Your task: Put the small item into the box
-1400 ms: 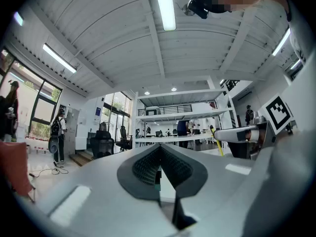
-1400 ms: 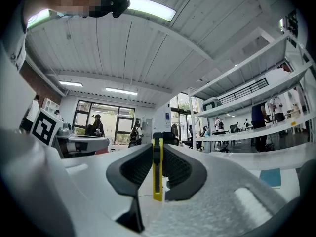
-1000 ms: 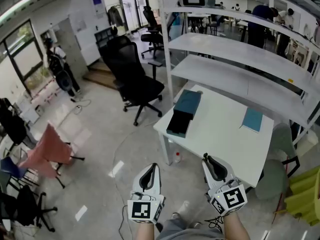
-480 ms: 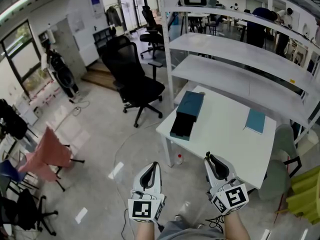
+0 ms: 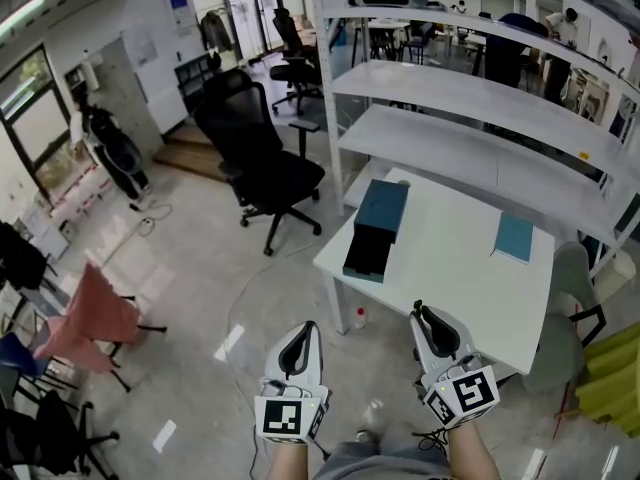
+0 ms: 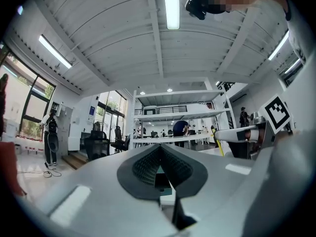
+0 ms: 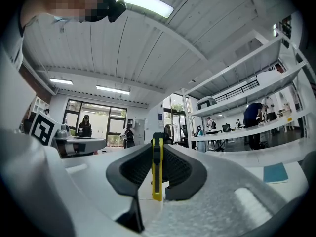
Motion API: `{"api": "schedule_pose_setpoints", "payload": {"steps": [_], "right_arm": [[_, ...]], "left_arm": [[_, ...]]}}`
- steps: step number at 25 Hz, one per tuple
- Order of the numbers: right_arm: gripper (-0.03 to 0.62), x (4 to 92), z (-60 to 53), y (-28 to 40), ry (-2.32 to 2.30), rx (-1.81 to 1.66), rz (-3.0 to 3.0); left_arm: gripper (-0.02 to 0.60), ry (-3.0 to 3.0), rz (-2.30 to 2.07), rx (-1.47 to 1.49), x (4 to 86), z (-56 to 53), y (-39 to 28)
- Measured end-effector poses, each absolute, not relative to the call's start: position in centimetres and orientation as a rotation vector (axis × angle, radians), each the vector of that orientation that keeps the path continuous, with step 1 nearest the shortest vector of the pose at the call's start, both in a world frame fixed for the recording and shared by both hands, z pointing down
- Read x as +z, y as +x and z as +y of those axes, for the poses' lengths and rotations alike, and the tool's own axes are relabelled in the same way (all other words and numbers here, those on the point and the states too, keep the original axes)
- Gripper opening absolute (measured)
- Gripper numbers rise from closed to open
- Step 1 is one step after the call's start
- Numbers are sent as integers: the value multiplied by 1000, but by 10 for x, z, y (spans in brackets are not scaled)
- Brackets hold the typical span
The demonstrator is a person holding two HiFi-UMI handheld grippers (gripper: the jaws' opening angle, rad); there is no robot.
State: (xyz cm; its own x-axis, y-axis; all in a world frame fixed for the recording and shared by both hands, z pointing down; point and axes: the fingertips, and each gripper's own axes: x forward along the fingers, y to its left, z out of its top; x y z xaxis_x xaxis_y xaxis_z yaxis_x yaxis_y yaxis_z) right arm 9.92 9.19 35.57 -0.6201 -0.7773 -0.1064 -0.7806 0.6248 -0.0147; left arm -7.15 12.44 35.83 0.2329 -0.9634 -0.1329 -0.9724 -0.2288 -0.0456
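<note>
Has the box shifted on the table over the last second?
No. The box lies along the same left edge of the table, near its far corner. Only the camera drifted.

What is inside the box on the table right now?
The box shows only a dark open section, with nothing discernible in it from the head view. The part under its teal cover is hidden.

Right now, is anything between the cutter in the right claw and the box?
Nothing visible. The right claw grips the yellow cutter; only bare white table shows between it and the box on the left side.
</note>
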Motion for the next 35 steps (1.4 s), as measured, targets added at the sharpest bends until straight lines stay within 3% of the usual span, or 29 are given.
{"api": "schedule_pose_setpoints", "payload": {"steps": [35], "right_arm": [[69, 345, -98, 76, -1144, 38, 2817]], "left_arm": [[17, -2307, 1964, 165, 341, -48, -80]]}}
